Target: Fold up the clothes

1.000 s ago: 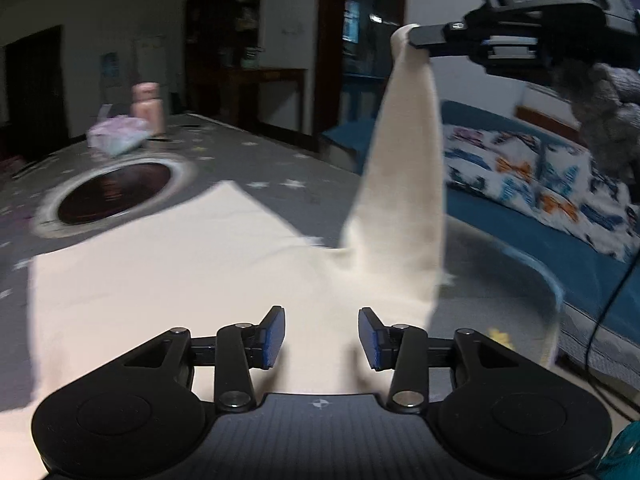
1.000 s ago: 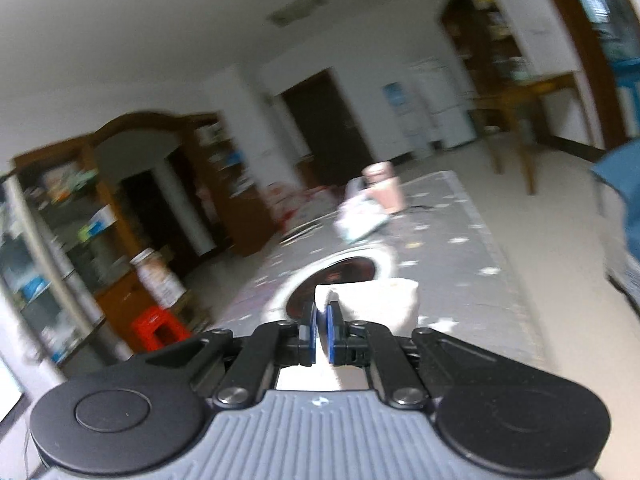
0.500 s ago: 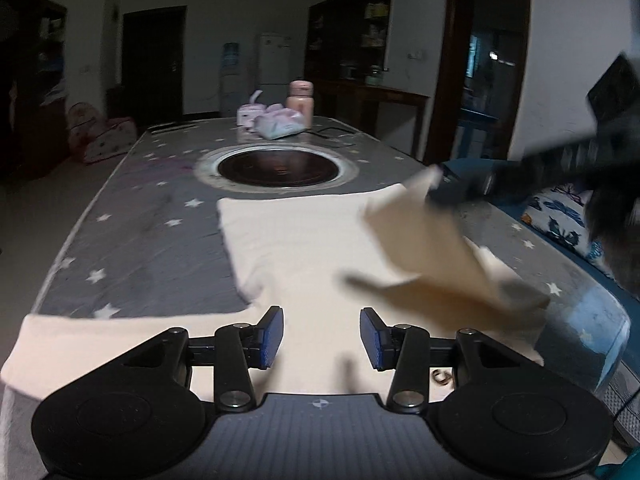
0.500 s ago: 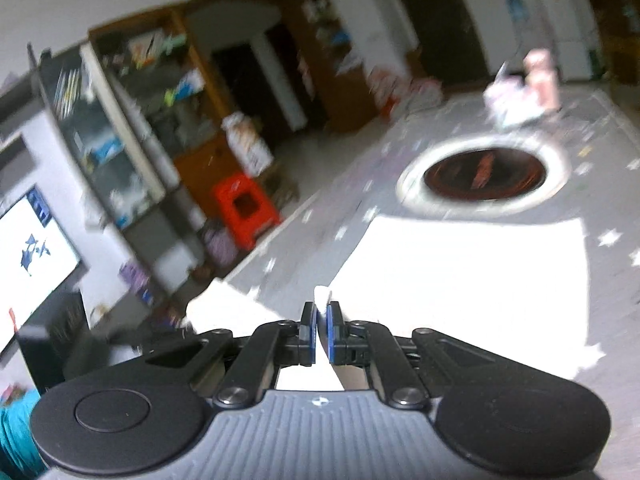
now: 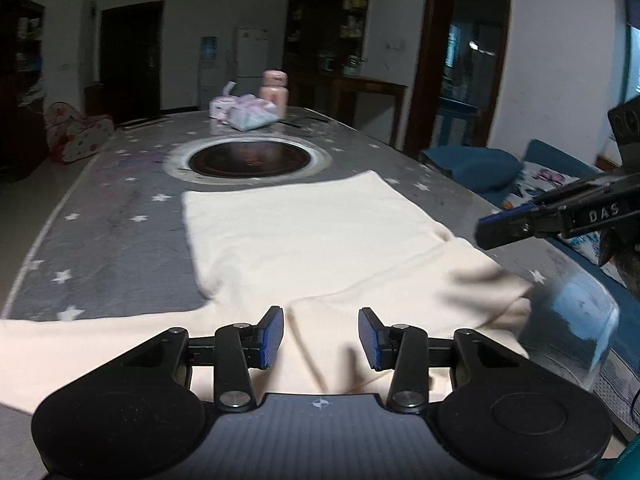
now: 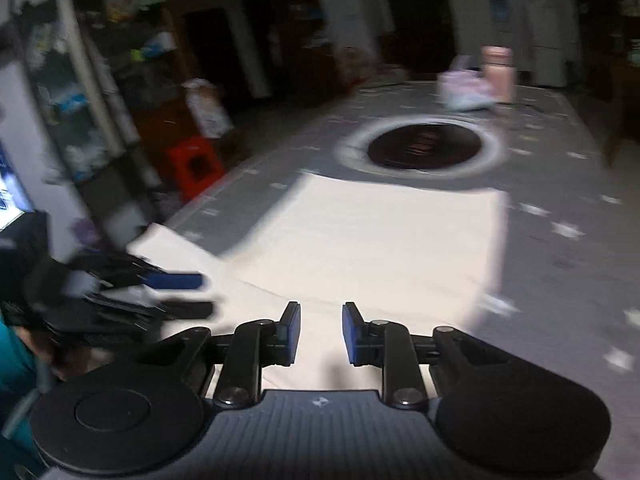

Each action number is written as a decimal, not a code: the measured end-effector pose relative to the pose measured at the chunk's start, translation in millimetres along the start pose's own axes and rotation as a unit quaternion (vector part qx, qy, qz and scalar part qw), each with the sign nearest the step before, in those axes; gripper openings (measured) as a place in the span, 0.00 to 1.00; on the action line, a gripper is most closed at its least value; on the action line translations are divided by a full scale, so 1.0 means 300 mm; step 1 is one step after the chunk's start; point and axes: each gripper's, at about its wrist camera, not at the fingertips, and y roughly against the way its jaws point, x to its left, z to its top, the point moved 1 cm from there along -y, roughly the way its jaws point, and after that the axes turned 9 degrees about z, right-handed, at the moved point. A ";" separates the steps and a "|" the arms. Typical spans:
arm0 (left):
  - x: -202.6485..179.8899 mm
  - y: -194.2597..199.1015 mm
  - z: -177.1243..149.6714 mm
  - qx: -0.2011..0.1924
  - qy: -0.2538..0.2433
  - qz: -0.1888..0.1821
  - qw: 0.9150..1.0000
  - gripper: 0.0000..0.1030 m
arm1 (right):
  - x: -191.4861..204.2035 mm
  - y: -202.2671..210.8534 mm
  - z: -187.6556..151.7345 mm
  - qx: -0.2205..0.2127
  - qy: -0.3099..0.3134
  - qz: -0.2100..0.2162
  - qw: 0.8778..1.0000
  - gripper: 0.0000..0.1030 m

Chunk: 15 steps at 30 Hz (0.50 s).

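- My right gripper had the sleeve lifted a second ago; now that sleeve lies folded across the cream garment, and the fingers are opening with nothing pinched.
- My left gripper hovers over the near hem, fingers partly open, gripping nothing.
- Garment flat on the counter, before the round burner.

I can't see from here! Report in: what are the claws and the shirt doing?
Left claw open, empty. Right claw opening, nothing pinched. Cream garment flat on table, sleeve folded in. Nothing blocking.
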 end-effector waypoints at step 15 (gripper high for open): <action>-0.022 -0.069 -0.001 0.029 -0.018 0.021 0.999 0.33 | -0.139 0.048 -0.086 -0.014 -0.039 -0.045 0.998 0.22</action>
